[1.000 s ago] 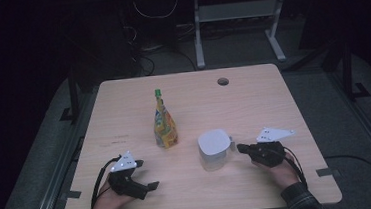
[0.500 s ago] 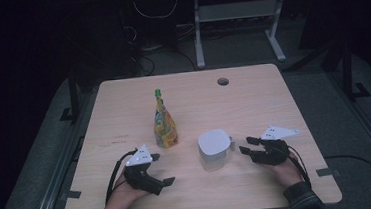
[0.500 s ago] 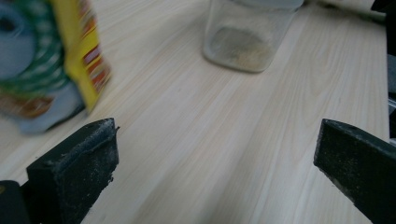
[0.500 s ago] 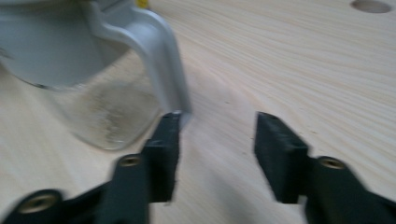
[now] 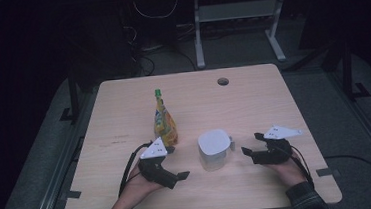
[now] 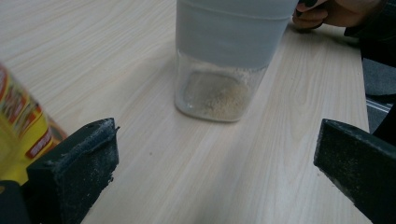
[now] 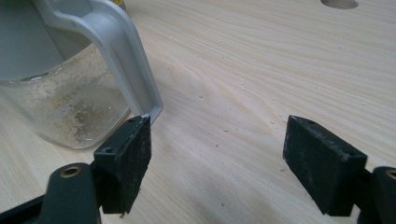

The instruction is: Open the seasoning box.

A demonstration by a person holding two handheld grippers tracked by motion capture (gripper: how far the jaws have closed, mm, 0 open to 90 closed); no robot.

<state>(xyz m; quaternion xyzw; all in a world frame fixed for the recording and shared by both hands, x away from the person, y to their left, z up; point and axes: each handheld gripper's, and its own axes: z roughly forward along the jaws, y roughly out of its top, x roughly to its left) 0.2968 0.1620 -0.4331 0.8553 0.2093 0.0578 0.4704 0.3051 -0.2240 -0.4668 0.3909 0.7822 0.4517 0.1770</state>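
Table: light wood, a round cable hole near its far edge.

Left gripper: near the front edge, left of centre, held in the person's left hand. Since a second ago it has travelled rightward and slightly away from the front edge, from well left of the pouch to just in front of it. Fingers stand wide apart with bare wood between them, aimed toward the jug.

Pouch: yellow-orange, green cap, upright just beyond the left gripper. Place unchanged. It shows at the left margin of the left gripper view.

Jug: clear body, grey lid and grey handle, standing on the table between the two grippers, right of the pouch. A thin layer of pale grains lies at its bottom. Place unchanged.

Right gripper: right of the jug, in the right hand. A second ago it reached up to the jug's handle; now it sits a little back from it. Fingers have just been opening and stand spread, gripping nothing; the left one lies just at the handle's lower tip.
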